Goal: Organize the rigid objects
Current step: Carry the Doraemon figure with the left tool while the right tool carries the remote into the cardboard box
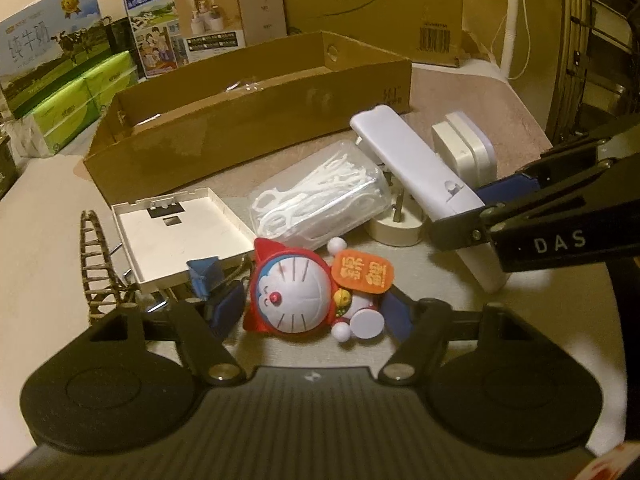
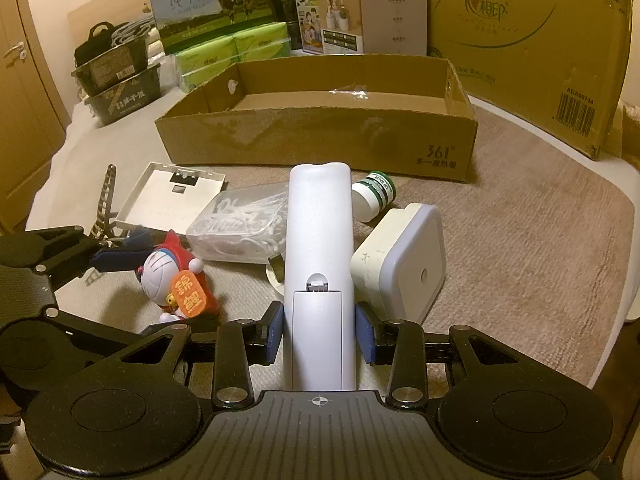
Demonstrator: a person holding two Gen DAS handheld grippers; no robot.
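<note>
Right hand-held gripper [image 2: 320, 330] clenches a white remote [image 2: 319, 248] just in front of the cardboard box [image 2: 316, 136]; left hand-held gripper [image 1: 316, 312] straddles a toy cat [image 1: 298, 290] near that box, pads not pressing

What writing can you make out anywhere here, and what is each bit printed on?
"DAS": on the right gripper, which is shut on the white remote.
"纯牛奶" and "PURE MILK": milk carton.
"361°": cardboard tray; the line beneath is blurred.
"心相印" and "S": big brown box.
"ADA00744": above the barcode on that box.
"锦鲤": orange tag on the cat toy.
Small bottle label: too small.
</note>
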